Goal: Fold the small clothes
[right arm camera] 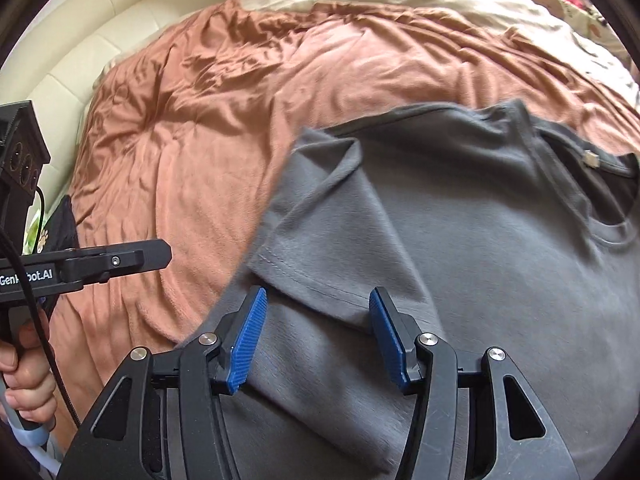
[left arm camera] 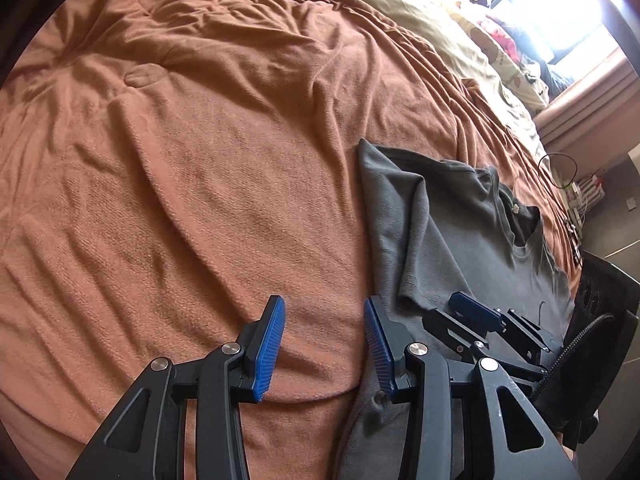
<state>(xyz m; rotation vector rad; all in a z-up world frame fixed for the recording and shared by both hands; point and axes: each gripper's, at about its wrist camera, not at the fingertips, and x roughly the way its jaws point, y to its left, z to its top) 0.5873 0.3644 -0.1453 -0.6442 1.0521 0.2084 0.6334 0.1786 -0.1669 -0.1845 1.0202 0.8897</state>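
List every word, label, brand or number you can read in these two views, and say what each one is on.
"Gen...bot.AI", white print on the body of the left hand-held gripper in the right wrist view; a black cable hides the middle letters.
The small tag inside the neck of the grey T-shirt: too small to read.
The striped boxes beside the bed in the left wrist view: too blurred to read.
No other text shows.

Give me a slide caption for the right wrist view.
Open right hand-held gripper poised over folded sleeve of grey T-shirt on orange blanket.
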